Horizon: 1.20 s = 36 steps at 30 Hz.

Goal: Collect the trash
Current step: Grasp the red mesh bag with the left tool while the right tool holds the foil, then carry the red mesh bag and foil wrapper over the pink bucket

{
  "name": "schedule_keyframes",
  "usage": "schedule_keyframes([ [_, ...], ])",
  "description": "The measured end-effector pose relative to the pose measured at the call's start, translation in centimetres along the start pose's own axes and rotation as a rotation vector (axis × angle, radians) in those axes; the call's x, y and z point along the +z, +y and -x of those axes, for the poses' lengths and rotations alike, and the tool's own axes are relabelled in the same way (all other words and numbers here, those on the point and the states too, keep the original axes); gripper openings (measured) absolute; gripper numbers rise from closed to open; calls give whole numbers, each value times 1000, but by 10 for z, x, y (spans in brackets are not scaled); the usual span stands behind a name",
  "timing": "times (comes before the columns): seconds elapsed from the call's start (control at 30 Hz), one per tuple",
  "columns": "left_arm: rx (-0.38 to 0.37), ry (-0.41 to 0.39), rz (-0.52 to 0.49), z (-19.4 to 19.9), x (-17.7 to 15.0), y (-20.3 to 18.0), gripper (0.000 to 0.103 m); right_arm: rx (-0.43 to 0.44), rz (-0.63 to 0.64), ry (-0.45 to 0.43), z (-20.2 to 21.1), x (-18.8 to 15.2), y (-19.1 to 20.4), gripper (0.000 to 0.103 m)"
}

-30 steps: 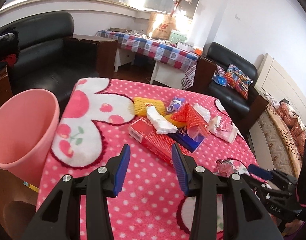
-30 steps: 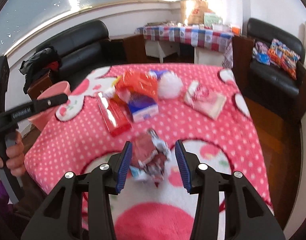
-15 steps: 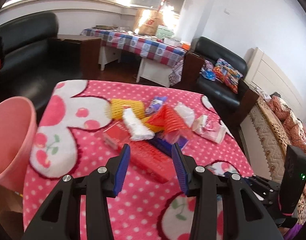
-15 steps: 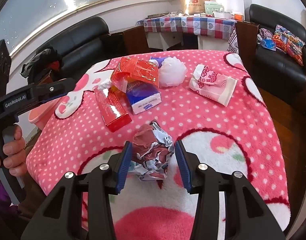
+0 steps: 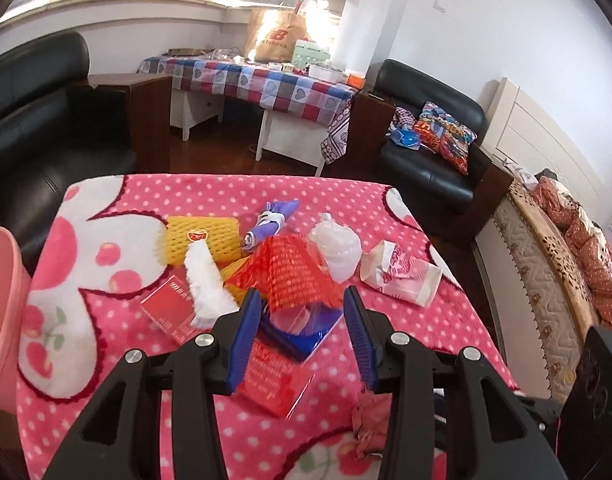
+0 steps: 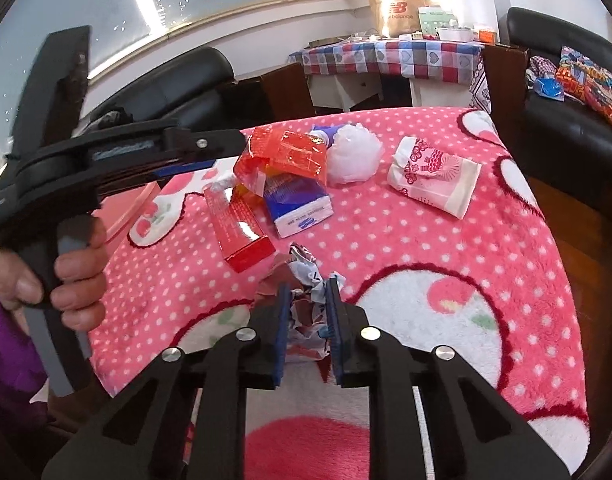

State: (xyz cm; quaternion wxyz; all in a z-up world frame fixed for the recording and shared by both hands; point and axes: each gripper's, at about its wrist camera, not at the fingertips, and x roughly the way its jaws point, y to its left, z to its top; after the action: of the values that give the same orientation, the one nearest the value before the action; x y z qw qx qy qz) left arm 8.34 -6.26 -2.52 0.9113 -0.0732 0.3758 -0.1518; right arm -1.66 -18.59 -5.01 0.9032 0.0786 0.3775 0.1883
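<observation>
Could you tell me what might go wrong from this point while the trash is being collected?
The right claw is closing on a crumpled wrapper that juts beyond its pads, so scraps may slip out. The open left claw hovers over a stacked red net, blue pack and red box; it may drag neighbours along.

blanket (image 6: 406,240): fluffy cloth, matt
crumpled wrapper (image 6: 306,292): shiny foil, creased
red box (image 6: 241,228): glossy film over card
red net (image 5: 289,276): plastic mesh
bin (image 5: 1,304): smooth pink plastic
gripper pads (image 5: 245,336): ribbed blue rubber
</observation>
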Motion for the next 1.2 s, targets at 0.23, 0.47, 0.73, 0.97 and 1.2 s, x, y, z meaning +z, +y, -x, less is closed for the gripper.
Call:
schedule_keyframes([
  [0.23,18,31,8,-19,2,-2,33,19,-5,-5,3,-2,-2,18],
  [0.47,20,35,-12,-22,-1,-5,4,18,-17,-12,7,-2,-5,18],
  [0.73,-2,-33,-29,4,-1,-9,1,10,-37,-48,20,0,-7,18],
  [0.97,12,-104,-29,44,-6,-3,1,3,-35,-78,30,6,0,18],
  [1.2,71,-154,-16,80,-19,18,1,10,18,-105,36,17,25,18],
])
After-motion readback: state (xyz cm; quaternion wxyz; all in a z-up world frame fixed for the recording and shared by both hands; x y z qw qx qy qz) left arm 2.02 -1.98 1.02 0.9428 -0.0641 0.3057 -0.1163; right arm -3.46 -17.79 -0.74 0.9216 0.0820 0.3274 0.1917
